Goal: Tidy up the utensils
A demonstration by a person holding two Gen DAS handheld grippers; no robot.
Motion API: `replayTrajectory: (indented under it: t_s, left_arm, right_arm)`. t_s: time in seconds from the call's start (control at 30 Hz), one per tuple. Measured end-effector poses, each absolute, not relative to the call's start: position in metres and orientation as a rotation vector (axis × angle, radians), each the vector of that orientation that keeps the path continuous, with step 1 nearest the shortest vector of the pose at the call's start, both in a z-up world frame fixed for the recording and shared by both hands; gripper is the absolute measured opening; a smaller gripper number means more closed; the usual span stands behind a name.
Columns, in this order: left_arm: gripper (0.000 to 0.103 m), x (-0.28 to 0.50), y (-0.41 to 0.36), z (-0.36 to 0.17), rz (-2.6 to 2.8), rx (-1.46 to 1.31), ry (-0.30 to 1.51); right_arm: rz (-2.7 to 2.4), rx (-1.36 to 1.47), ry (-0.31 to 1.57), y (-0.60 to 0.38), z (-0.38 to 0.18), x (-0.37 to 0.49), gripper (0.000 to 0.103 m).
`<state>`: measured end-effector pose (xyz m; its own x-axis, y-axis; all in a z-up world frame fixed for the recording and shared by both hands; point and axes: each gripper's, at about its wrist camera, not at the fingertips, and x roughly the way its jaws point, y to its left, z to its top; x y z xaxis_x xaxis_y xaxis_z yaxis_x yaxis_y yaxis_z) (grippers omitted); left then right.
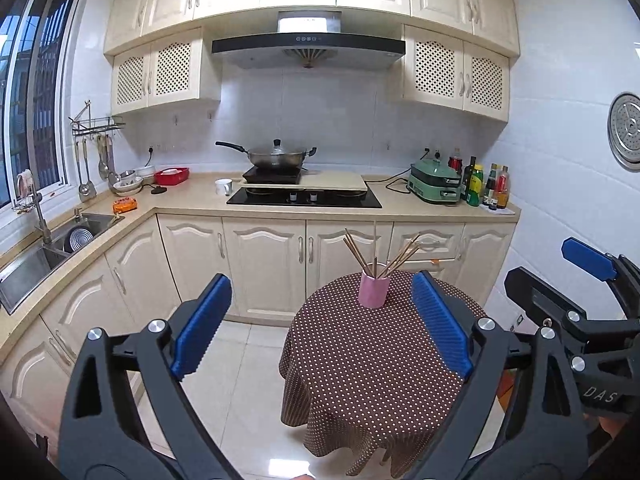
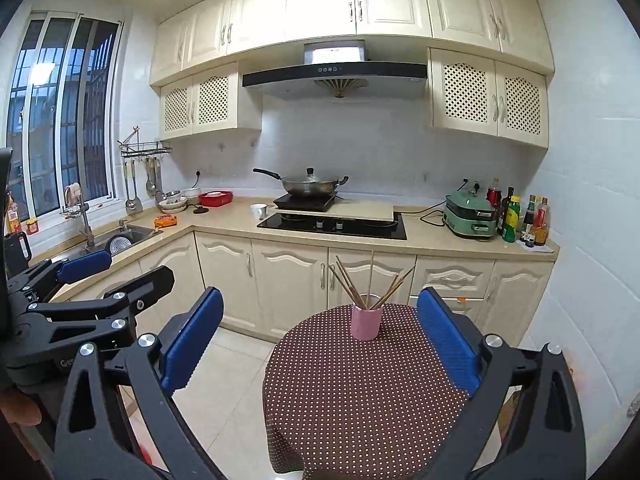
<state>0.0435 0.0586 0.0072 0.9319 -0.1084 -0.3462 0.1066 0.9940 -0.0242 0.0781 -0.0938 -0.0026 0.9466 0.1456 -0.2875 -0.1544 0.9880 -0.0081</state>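
A pink cup (image 1: pixel 374 290) holding several wooden chopsticks (image 1: pixel 384 254) stands upright at the far side of a small round table with a brown polka-dot cloth (image 1: pixel 372 372). It also shows in the right wrist view (image 2: pixel 366 322), with the chopsticks (image 2: pixel 366 286) fanned out. My left gripper (image 1: pixel 320 320) is open and empty, held above the table's near side. My right gripper (image 2: pixel 320 338) is open and empty too. Each gripper shows at the edge of the other's view: the right one (image 1: pixel 576 280) and the left one (image 2: pixel 104 276).
Cream cabinets and an L-shaped counter (image 1: pixel 192 204) stand behind the table. On it are a hob (image 1: pixel 304 198) with a wok (image 1: pixel 276 156), a white mug (image 1: pixel 223 187), a red basket (image 1: pixel 172 176), a green cooker (image 1: pixel 436 186) and bottles (image 1: pixel 486 186). A sink (image 1: pixel 44 252) is at left.
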Motion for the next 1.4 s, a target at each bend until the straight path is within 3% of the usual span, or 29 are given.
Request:
replayTrajectory:
  t_s: [1.4]
  left_arm:
    - [0.091,0.055,0.061,0.006,-0.059,0.026,0.291]
  right_arm:
    - [0.161,-0.022,0.28,-0.086,-0.004,0.085,0.095]
